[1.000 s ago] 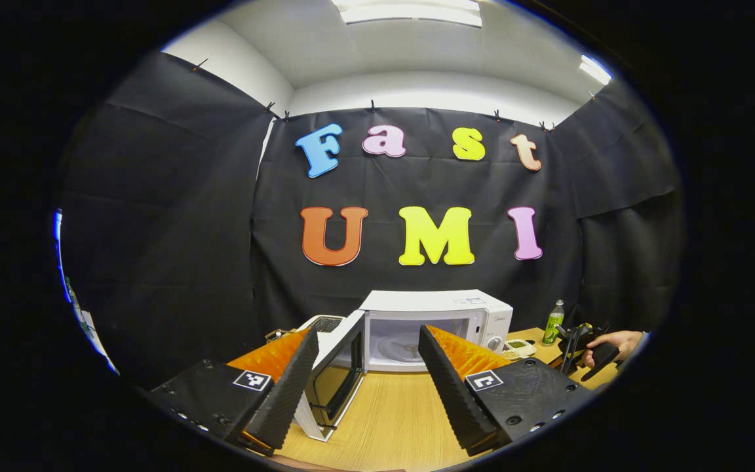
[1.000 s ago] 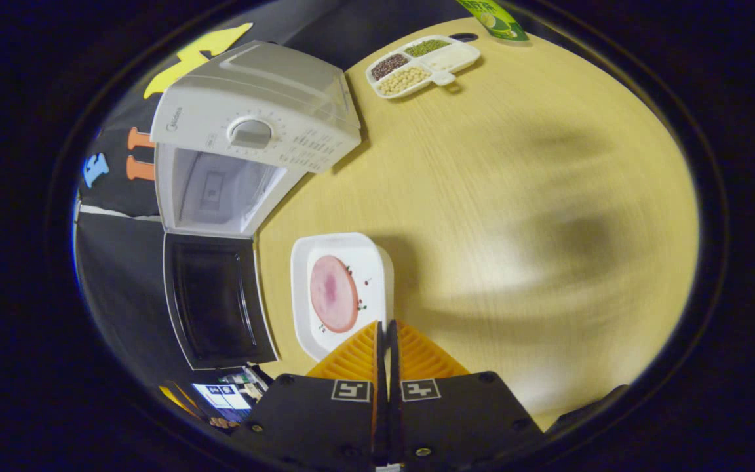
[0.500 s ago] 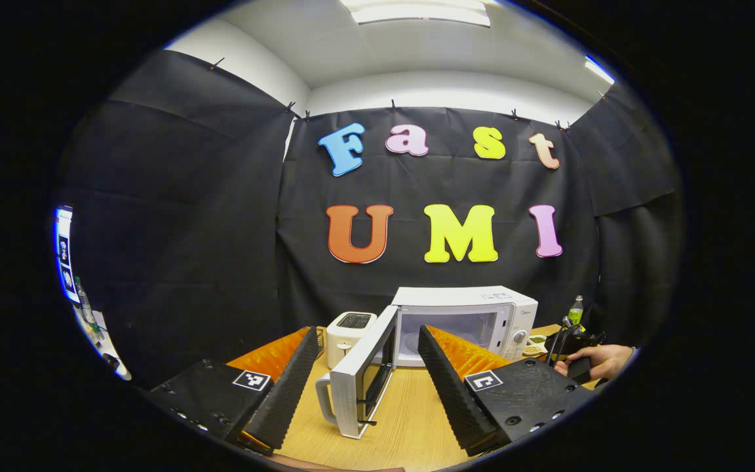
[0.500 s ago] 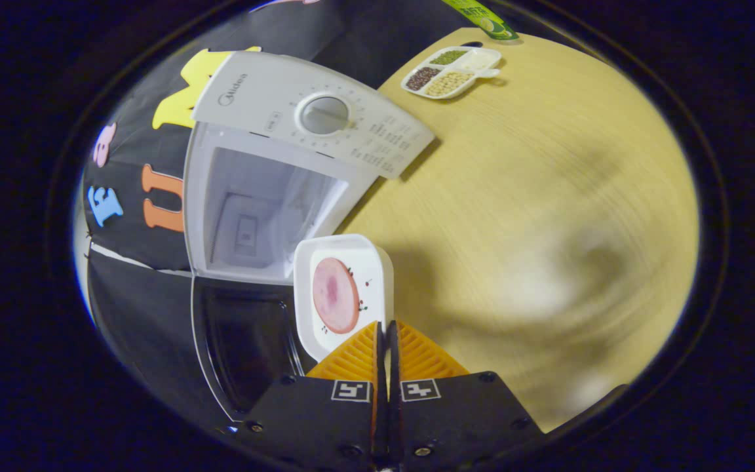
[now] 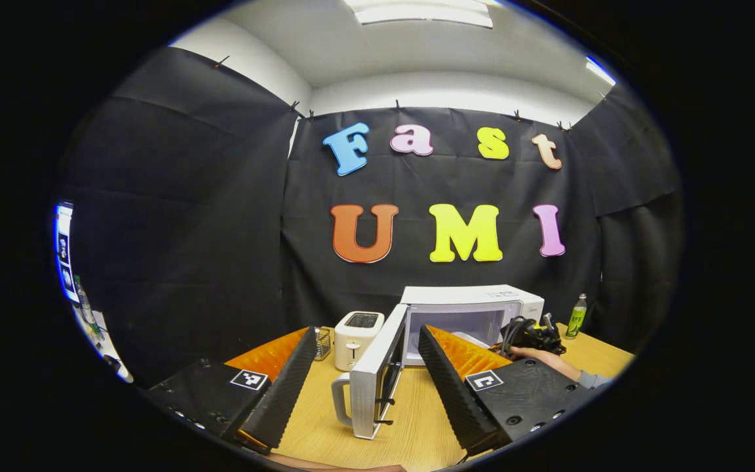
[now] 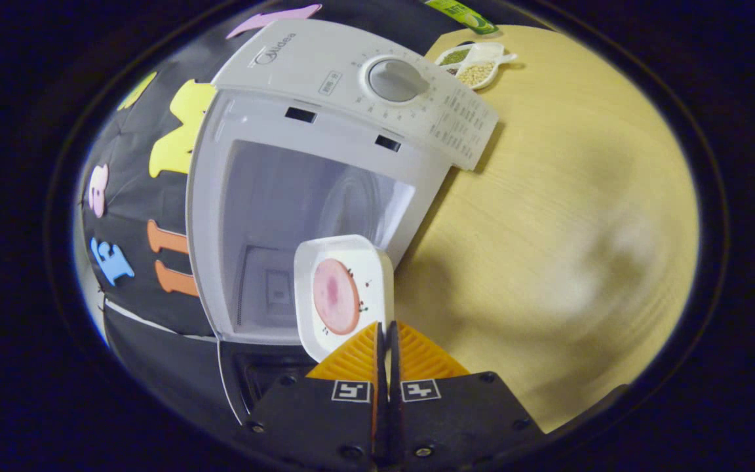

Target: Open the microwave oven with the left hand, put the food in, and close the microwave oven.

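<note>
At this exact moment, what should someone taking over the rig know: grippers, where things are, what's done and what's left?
Left gripper: open, holding nothing, hanging back from the microwave door, which stands swung wide open.
Right gripper: shut on the near rim of the white plate, which carries a round slice of meat. The plate is held in front of the microwave cavity mouth, not yet set down inside.
Done: door opened, food picked up and brought to the opening.
Left: place the plate inside, release and withdraw the right gripper, then push the door closed with the left.
</note>
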Demonstrator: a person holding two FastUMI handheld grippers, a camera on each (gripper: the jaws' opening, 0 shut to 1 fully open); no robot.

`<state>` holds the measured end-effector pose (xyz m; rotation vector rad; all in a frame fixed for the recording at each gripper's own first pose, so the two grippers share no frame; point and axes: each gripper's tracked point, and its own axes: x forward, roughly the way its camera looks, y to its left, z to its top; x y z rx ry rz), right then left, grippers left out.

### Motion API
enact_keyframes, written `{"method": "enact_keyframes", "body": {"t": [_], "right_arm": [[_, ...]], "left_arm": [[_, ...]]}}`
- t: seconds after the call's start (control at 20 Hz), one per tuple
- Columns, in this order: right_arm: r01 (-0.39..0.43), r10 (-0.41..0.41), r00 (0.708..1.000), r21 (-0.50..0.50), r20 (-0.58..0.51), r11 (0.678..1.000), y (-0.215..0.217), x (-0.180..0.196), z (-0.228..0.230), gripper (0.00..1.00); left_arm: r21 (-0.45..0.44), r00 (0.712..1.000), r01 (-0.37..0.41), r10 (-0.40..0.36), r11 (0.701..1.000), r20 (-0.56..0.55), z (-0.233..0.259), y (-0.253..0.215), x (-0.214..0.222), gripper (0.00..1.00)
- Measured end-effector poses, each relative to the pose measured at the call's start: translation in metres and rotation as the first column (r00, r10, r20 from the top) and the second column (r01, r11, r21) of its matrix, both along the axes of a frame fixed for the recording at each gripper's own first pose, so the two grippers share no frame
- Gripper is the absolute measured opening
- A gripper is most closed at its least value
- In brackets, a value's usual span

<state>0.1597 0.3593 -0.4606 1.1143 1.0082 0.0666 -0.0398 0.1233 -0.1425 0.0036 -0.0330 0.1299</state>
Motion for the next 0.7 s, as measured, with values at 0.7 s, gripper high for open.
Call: {"method": "enact_keyframes", "body": {"t": [0.7], "right_arm": [[0.272,-0.262,0.947,-0.031,0.187,0.962,0.045,0.112,-0.029,0.00]], "left_arm": [[0.160,0.986,-0.155,0.162,0.975,-0.029,-0.036,0.047,0.020,0.93]]}}
